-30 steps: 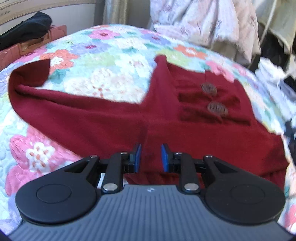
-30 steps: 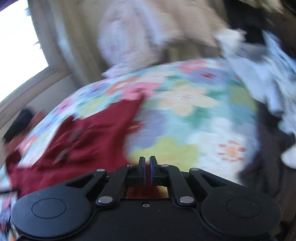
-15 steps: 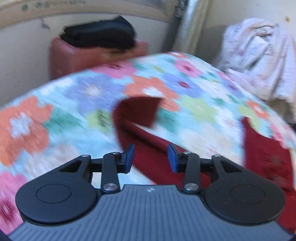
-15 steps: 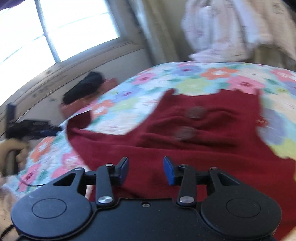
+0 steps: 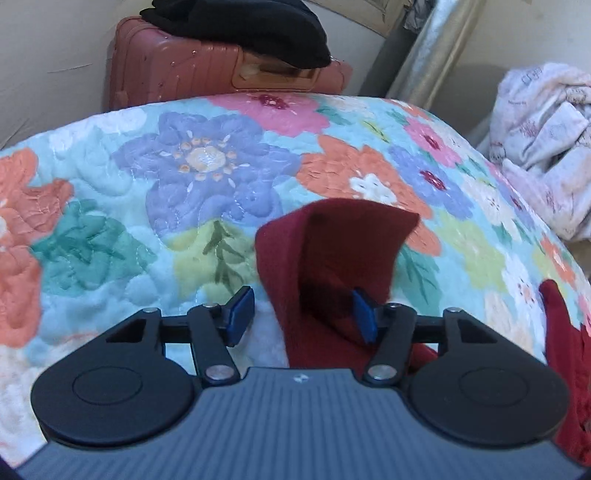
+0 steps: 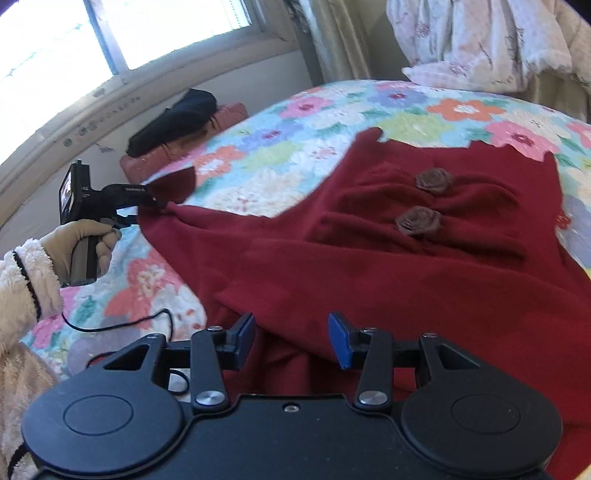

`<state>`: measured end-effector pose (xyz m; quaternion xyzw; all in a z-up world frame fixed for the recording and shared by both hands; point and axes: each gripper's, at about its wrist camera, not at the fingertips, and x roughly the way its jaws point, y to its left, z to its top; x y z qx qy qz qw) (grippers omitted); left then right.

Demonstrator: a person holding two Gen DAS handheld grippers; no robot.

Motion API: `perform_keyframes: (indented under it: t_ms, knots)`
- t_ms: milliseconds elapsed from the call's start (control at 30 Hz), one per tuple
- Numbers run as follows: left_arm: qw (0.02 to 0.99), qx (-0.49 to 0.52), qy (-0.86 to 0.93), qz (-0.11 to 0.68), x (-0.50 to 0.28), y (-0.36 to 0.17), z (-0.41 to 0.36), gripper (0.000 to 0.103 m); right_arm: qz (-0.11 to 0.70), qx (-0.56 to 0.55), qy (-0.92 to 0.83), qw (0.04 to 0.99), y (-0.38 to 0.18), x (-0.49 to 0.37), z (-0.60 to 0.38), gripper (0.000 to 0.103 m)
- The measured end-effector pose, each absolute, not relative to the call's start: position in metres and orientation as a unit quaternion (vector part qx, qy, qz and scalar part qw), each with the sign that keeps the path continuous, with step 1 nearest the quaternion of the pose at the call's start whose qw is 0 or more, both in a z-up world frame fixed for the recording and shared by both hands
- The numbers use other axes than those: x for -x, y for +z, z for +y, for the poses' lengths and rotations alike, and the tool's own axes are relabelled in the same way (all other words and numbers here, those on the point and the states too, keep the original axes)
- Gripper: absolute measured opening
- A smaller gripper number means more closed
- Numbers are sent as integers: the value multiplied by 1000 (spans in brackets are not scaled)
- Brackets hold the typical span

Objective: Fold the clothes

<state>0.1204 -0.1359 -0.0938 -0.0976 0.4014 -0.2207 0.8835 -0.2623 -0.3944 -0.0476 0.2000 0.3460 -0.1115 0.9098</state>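
A dark red knit garment with two brown rosette buttons lies spread on the floral quilt. In the left wrist view its sleeve end stands up folded between the fingers of my left gripper. The jaws are opening and the pads do not press the cloth. From the right wrist view, that left gripper sits at the sleeve's far tip, held by a gloved hand. My right gripper hangs open just above the garment's near edge, nothing between its pads.
A pink suitcase with black clothing on top stands past the bed's far edge, under a window. A heap of pale laundry lies at the right. A black cable trails over the quilt near the sleeve side.
My left gripper has swung left from the garment's body to the sleeve end and opened wider. My right gripper has swung from the bed's right side to the garment and gone from shut to open.
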Motion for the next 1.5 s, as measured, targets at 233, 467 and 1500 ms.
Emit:
perform_keyframes:
  t_ms: [233, 467, 1500]
  knots:
    - [888, 122, -277, 346, -107, -77, -138, 9, 350, -213, -131, 903, -61, 262, -409, 50]
    - [870, 114, -417, 235, -11, 4, -183, 9, 358, -231, -174, 888, -71, 278, -432, 50]
    - [661, -26, -652, 371, 166, -36, -301, 59, 323, -326, -263, 848, -53, 325, -502, 54]
